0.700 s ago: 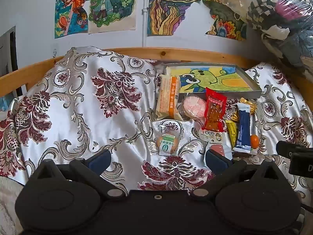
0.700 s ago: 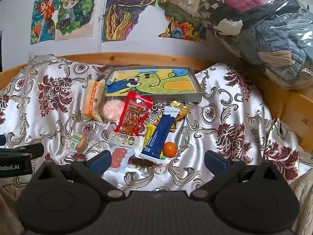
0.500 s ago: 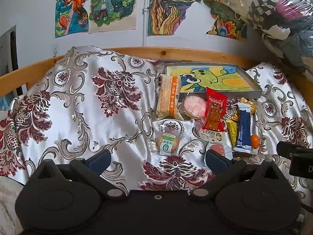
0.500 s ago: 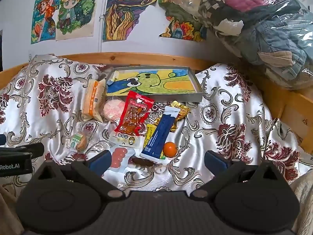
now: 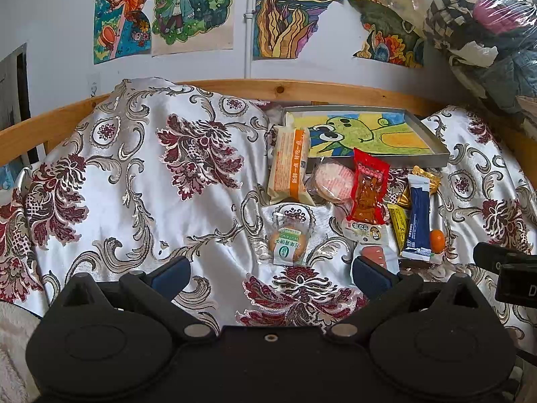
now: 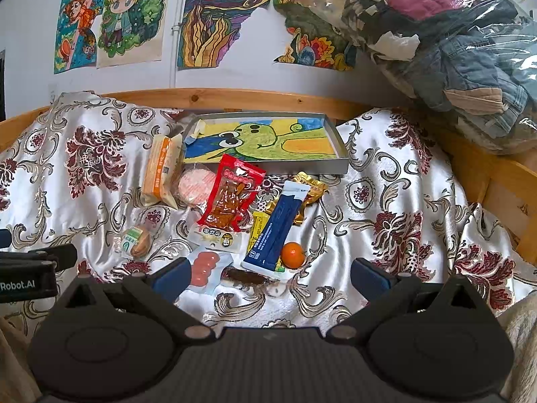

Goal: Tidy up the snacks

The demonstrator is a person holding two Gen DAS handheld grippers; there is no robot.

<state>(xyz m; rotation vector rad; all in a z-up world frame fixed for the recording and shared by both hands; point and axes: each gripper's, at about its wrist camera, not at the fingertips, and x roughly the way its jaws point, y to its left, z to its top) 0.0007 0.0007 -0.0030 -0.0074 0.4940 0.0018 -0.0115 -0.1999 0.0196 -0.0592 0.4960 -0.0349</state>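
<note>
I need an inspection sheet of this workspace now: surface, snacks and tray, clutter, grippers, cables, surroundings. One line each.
Surface: patterned bedspread, wrinkled, inside a wooden bed frame.
Job's things: shallow tray holds only a drawing; red packet, blue stick pack, orange packet, small orange fruit and round cake lie loose in front of it.
Clutter: bagged clothes at the right.
Grippers: left gripper and right gripper both open, holding nothing, short of the snacks.
Cables: nothing seen.
Surroundings: wall drawings.
</note>
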